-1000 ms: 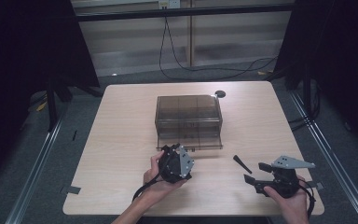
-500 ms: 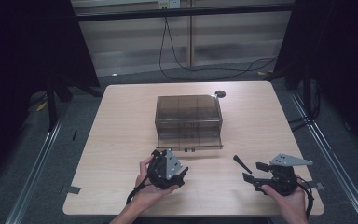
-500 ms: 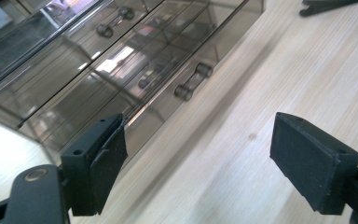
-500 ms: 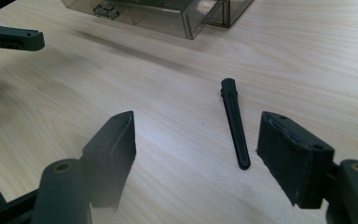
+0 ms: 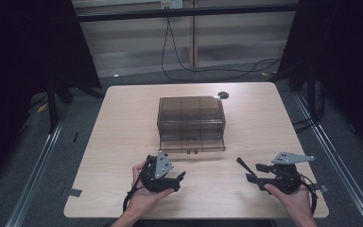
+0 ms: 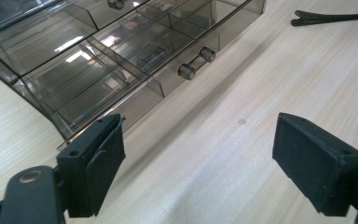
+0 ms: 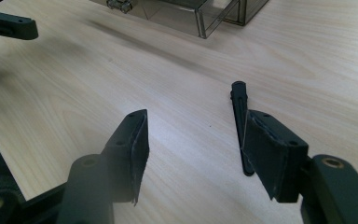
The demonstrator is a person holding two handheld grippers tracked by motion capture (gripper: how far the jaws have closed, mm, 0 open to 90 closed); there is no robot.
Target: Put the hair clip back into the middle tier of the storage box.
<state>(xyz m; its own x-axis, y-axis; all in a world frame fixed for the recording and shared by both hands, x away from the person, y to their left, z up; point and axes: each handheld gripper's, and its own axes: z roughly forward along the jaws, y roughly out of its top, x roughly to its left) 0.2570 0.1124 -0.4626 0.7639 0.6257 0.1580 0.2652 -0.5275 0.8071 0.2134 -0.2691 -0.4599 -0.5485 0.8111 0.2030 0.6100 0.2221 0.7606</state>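
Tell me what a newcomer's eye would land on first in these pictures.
First, the smoky see-through drawer box at the middle of the wooden table, its lower drawer pulled out toward the person. Next, the two hand-held grippers at the near edge, left gripper and right gripper, both with jaws open. A slim black hair clip lies on the table beside the right gripper.

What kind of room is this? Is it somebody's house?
Probably not a house. It looks like a lab or recording booth: a bare wooden table framed by dark curtains, with cables trailing across the floor behind it, and a person holding gripper tools.
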